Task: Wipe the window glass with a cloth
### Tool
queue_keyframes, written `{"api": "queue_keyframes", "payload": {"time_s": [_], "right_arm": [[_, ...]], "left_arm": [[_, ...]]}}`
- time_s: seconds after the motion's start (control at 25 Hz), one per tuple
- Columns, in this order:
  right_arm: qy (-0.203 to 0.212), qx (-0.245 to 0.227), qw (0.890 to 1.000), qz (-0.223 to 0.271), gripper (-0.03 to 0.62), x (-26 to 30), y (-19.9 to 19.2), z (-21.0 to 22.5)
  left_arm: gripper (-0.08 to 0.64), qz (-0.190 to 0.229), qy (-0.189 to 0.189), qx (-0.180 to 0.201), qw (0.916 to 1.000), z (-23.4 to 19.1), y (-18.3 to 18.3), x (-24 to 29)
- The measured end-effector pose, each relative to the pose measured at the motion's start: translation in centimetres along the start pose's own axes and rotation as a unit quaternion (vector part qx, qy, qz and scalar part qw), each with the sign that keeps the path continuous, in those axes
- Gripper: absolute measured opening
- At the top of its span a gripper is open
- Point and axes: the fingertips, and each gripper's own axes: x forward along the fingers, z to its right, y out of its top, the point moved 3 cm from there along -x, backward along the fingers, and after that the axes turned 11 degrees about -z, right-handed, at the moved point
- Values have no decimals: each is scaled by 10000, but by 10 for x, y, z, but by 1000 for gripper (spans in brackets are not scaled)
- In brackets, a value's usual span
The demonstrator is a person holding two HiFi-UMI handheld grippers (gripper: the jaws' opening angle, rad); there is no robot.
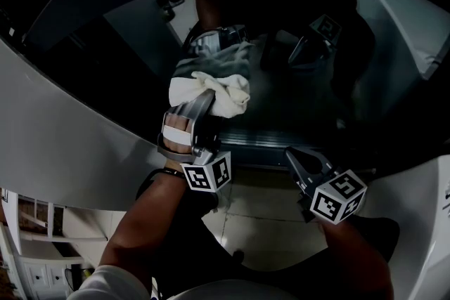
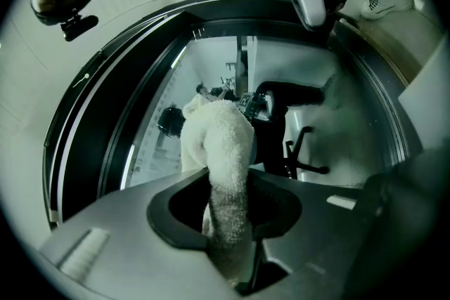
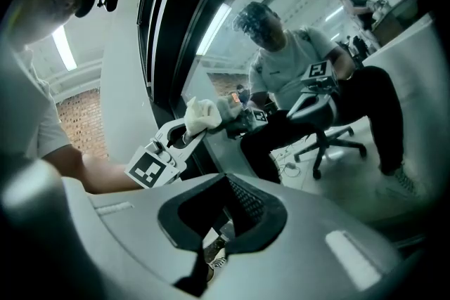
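A white cloth (image 1: 223,91) is bunched in my left gripper (image 1: 204,107), which is shut on it and holds it against the dark window glass (image 1: 302,91). In the left gripper view the cloth (image 2: 221,140) rises from between the jaws toward the glass (image 2: 211,63). My right gripper (image 1: 297,159) hangs lower right, just off the glass, shut with nothing in it. The right gripper view shows its jaws (image 3: 228,214) together, and the left gripper (image 3: 179,140) with the cloth (image 3: 200,114) at the pane (image 3: 281,38).
A curved black window frame (image 2: 105,102) borders the glass, with a white panel (image 1: 63,130) to the left. The pane carries reflections of a person and an office chair (image 3: 330,140). Tiled floor (image 1: 264,214) lies below. A brick wall (image 3: 77,116) shows at the left.
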Motion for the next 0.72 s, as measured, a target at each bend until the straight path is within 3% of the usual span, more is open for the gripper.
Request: {"api": "queue_keyframes", "payload": {"time_s": [0.72], "right_arm": [[-62, 34, 9999, -107, 1, 6, 11, 7]], "left_arm": [[129, -160, -358, -86, 9992, 31, -12, 7]]}}
